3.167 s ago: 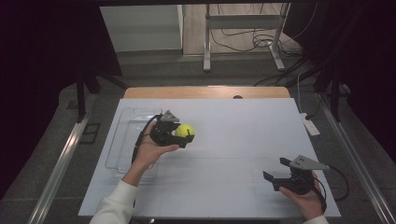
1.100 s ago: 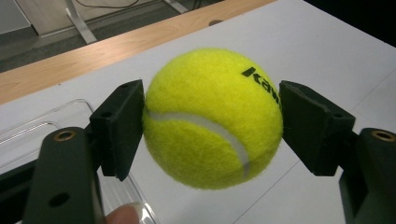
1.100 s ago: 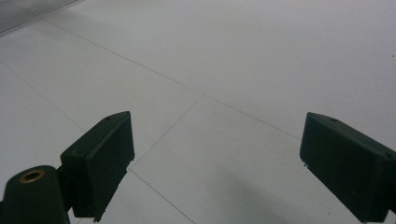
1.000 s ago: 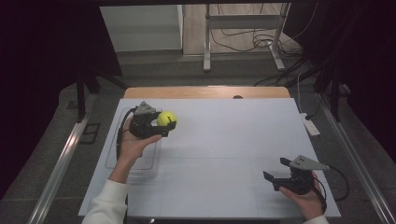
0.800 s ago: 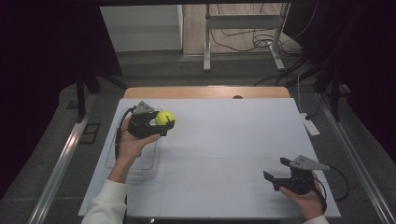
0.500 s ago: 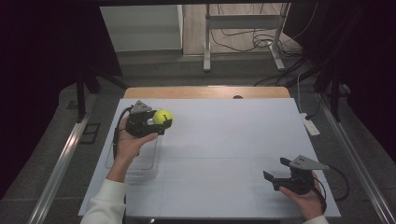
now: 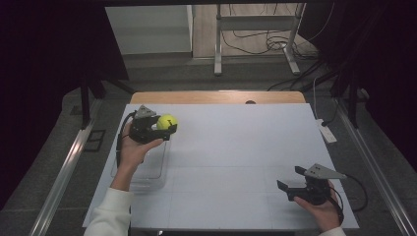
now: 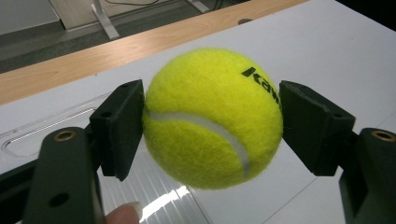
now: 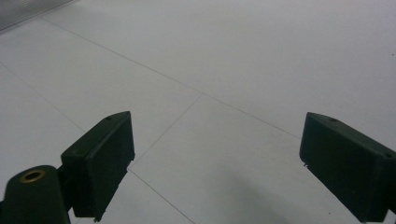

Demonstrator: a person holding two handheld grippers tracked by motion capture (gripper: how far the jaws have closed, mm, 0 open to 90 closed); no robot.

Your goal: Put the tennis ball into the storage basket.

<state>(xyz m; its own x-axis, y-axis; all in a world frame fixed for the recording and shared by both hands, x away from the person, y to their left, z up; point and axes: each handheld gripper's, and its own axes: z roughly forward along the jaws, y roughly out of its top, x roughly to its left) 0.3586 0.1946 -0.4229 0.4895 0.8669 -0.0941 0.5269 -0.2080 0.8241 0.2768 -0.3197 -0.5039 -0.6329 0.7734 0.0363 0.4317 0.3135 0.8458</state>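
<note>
The left gripper [image 8: 212, 126] had its two black jaws pressed against the sides of a fuzzy yellow-green tennis ball [image 8: 212, 116] with a white seam and black lettering, so the ball was clamped and carried clear of the surface. In the high view that ball [image 7: 166, 121] sat at the far left of the table, in front of the left hand [image 7: 135, 147], just past the far end of a shallow clear plastic tray [image 7: 147, 172] lying on the white gridded table cover [image 7: 236, 147].

Compared with three seconds earlier, the hand and ball had travelled left and toward the far edge, from open table to the tray's far end; over the last second they had crept only slightly (the grip itself never loosened). I would judge this as the carry nearly finished, with the ball being lined up for lowering into the tray, though release had not begun.

Out at the near right, the right gripper [image 7: 300, 184] rested in the right hand [image 7: 322, 209], its jaws standing wide apart with nothing between them over bare cover, unchanged throughout.
</note>
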